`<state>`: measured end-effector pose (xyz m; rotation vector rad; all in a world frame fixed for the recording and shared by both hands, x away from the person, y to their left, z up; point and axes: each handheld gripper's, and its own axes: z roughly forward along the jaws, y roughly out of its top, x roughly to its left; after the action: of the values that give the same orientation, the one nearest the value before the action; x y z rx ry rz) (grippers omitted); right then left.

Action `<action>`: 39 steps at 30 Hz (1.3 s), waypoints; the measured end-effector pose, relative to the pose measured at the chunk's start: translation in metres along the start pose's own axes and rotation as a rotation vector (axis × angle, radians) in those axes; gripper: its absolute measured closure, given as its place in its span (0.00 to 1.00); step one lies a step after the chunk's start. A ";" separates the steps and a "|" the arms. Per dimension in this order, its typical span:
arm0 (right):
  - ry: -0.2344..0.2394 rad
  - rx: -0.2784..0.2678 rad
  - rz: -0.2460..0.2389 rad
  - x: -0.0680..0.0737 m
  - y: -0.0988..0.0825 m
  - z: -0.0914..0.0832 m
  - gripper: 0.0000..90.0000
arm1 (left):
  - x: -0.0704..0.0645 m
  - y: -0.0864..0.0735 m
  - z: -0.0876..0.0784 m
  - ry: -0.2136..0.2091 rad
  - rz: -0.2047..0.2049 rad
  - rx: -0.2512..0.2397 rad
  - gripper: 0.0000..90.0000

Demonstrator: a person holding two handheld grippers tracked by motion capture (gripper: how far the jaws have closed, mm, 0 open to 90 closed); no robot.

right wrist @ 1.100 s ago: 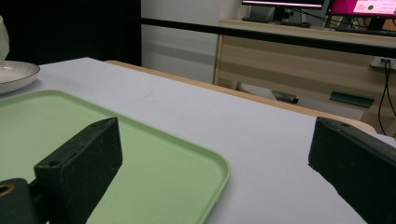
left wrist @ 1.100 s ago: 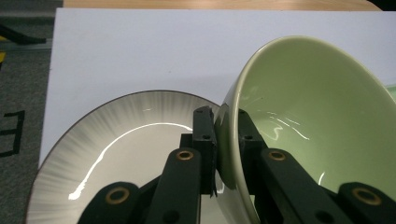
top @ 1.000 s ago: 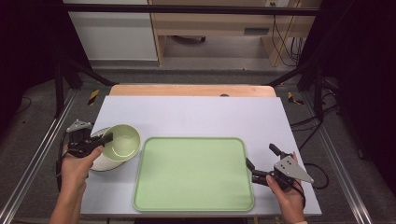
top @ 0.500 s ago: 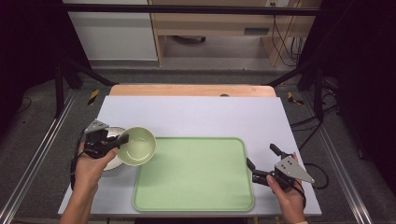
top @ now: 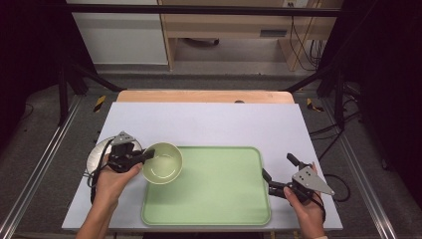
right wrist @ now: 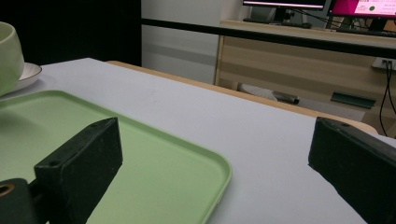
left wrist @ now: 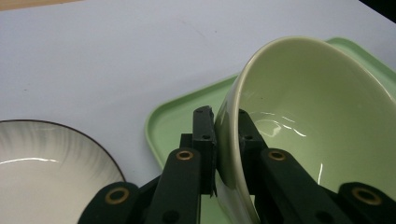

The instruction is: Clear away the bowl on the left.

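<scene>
Writing and labels: we are finding none legible. Two screens [right wrist: 322,5] at the top of the right gripper view are showing bright panels, their text too small to read.

Left hand-held gripper [top: 144,158]: we are seeing it closed on the rim of a pale green bowl [top: 162,163]. In the left gripper view the two black jaws are pinching the bowl's wall [left wrist: 299,116], one jaw outside and one inside. The bowl is tilting, its opening turned partly sideways. From above it is sitting over the left edge of the green tray [top: 219,189]; we cannot tell whether it is touching the tray or being held clear. The left hand [top: 113,178] is wrapping the gripper body from behind, forearm coming in from the bottom left.

White plate [top: 97,155]: we are noting a dark-rimmed plate lying on the surface just left of the tray, partly under the gripper. It is also appearing at the lower left of the left gripper view [left wrist: 46,172].

Right hand-held gripper [top: 278,172]: its jaws are standing wide apart, holding nothing, beside the tray's right edge. The right gripper view is showing the tray's corner [right wrist: 140,168] between them. The right hand [top: 304,206] is gripping it low at the near right of the surface [top: 209,122], a grey three-cornered plate on top.
</scene>
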<state>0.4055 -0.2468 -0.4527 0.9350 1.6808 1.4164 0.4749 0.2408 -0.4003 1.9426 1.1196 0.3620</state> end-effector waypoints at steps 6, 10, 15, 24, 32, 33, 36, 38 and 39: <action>0.003 0.001 -0.012 0.000 0.000 0.000 0.03 | -0.009 0.002 0.002 -0.014 0.012 0.000 0.91; 0.002 -0.003 -0.010 0.000 0.000 0.000 0.03 | -0.015 0.002 0.005 -0.028 0.018 0.004 0.91; -0.002 -0.005 -0.012 0.000 0.000 0.000 0.03 | -0.024 0.001 0.011 -0.048 0.031 0.016 0.91; -0.008 -0.012 -0.016 -0.002 0.000 -0.001 0.03 | -0.043 0.003 0.022 -0.096 0.058 0.030 0.91; 0.000 -0.006 -0.016 0.000 0.000 0.000 0.03 | -0.056 0.004 0.029 -0.139 0.060 0.040 0.91; 0.001 -0.007 -0.016 0.000 0.000 0.000 0.03 | -0.058 0.004 0.030 -0.145 0.059 0.040 0.91; 0.000 -0.007 -0.016 -0.001 0.000 0.000 0.03 | -0.063 0.004 0.032 -0.154 0.064 0.044 0.91; -0.001 -0.008 -0.015 0.000 0.000 0.000 0.03 | -0.066 0.004 0.034 -0.159 0.068 0.046 0.91; -0.002 -0.006 -0.018 -0.001 0.000 -0.001 0.03 | -0.067 0.005 0.035 -0.163 0.069 0.051 0.91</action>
<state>0.4053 -0.2475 -0.4524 0.9154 1.6784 1.4084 0.4615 0.1670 -0.4078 2.0199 0.9669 0.2092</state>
